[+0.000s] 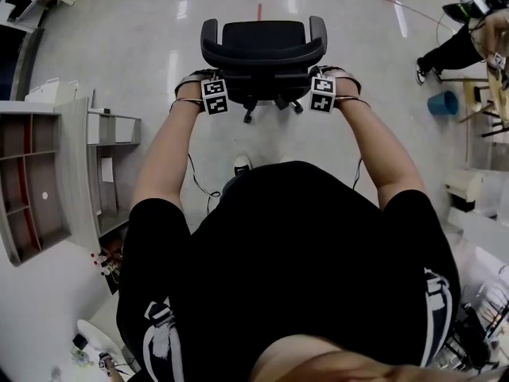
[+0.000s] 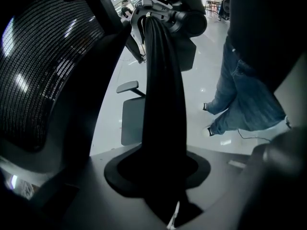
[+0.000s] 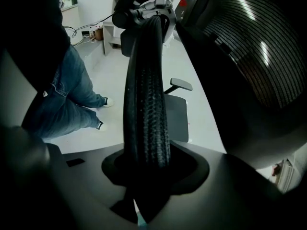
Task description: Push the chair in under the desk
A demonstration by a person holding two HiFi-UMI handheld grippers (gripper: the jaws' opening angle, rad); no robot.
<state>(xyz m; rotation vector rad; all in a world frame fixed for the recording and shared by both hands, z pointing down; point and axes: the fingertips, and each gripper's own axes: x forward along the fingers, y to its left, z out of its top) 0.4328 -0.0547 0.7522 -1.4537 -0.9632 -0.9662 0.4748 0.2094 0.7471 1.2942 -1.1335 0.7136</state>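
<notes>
**Chair gripped at the backrest by both grippers, standing on open floor**

The black office chair stands at upper centre of the head view on the pale floor, with its seat on the far side of the backrest. The left gripper sits at the left end of the backrest and the right gripper at the right end.

In the left gripper view the jaws are partly closed and clamped on the dark top rim, which fills the gap between them. The mesh shows at upper left. The right gripper view shows the same hold, with textured rim between the jaws.

A grey shelving unit occupies the left edge of the head view, well apart from the chair. A blue bucket stands at the right edge
</notes>
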